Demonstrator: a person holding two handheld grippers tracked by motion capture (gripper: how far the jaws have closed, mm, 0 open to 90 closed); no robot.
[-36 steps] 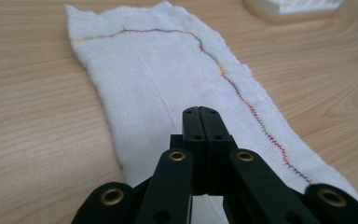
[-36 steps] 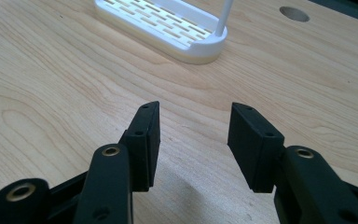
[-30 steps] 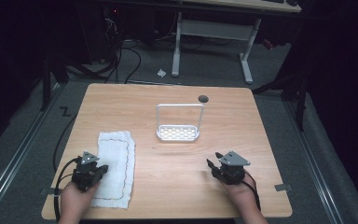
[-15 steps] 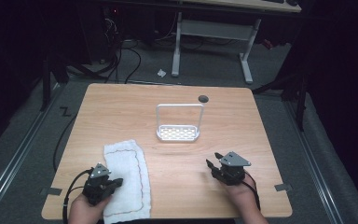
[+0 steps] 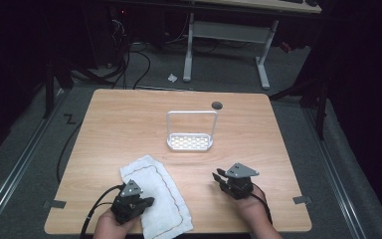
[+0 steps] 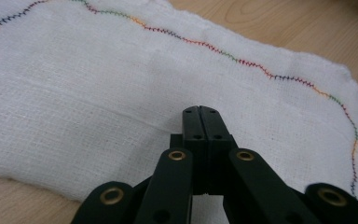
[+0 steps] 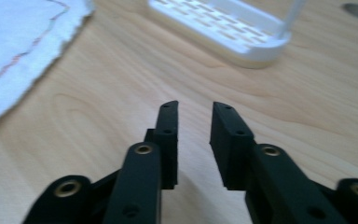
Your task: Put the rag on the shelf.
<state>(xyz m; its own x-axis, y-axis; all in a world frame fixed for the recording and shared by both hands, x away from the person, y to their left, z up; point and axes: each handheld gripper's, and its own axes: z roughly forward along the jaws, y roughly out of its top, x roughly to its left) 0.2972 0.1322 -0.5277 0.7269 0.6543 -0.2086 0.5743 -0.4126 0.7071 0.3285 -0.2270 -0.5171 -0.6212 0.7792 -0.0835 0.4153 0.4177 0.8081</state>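
Left tool (image 5: 142,203) on white cloth (image 5: 154,191) — wooden table (image 5: 129,124), dark room.

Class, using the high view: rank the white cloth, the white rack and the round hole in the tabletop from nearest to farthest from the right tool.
1. White cloth: to the left of the right tool, at the table's near edge.
2. White rack: beyond the tool, mid-table; nearly as close as the cloth's edge.
3. Round hole: farthest, behind the rack toward the far edge.
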